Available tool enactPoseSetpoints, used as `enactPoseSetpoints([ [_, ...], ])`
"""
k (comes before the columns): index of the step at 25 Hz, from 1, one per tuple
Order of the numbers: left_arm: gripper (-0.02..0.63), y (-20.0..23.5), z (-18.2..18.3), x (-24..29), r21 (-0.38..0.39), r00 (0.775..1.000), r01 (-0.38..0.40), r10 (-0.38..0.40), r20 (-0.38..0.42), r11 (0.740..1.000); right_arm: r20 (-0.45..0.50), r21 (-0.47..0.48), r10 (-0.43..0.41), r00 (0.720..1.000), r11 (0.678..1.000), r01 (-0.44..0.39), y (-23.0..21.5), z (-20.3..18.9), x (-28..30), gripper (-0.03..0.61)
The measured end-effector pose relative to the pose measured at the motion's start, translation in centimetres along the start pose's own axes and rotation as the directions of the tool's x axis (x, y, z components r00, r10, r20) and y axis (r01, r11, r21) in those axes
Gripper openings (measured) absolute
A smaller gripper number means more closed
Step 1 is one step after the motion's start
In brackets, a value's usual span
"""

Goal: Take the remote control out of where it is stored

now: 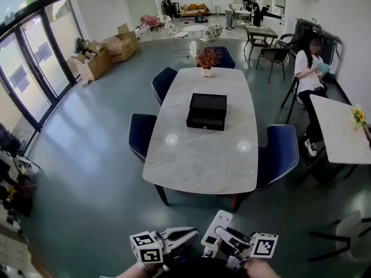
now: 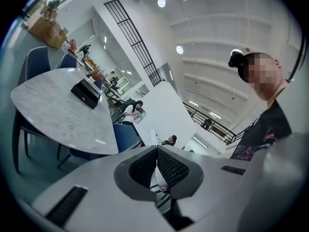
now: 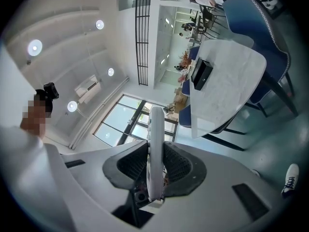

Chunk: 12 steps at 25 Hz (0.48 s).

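A white remote control (image 1: 216,231) is pinched edge-on between the pads of my right gripper (image 1: 225,240), low in the head view and well short of the table. In the right gripper view the remote (image 3: 155,144) stands up between the jaws of that gripper (image 3: 155,167). My left gripper (image 1: 184,237) hangs beside it; its pads (image 2: 145,167) meet with nothing between them. A black box (image 1: 207,110) lies closed on the marble table (image 1: 197,155), far ahead of both grippers.
Blue chairs (image 1: 141,135) (image 1: 281,149) stand round the table, and a potted plant (image 1: 207,58) sits at its far end. A person (image 1: 307,68) sits at the right by a second white table (image 1: 339,129). Cardboard boxes (image 1: 107,54) lie at the far left.
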<state>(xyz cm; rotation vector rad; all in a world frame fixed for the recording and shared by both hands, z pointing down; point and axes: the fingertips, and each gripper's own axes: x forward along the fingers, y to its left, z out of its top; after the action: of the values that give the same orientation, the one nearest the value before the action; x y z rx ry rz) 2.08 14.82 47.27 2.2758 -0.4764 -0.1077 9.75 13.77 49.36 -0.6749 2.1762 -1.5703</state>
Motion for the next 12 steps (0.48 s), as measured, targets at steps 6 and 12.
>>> enactPoseSetpoints([
  [6, 0.008, 0.11, -0.60, 0.06, -0.005, 1.000, -0.003, 0.003, 0.001, 1.000, -0.007, -0.001, 0.004, 1.000, 1.000, -0.004, -0.31, -0.42, -0.34, 0.109],
  [12, 0.006, 0.14, -0.71, 0.67, -0.004, 1.000, -0.003, 0.003, -0.002, 1.000, -0.010, -0.002, -0.002, 1.000, 1.000, 0.002, -0.55, -0.19, -0.70, 0.108],
])
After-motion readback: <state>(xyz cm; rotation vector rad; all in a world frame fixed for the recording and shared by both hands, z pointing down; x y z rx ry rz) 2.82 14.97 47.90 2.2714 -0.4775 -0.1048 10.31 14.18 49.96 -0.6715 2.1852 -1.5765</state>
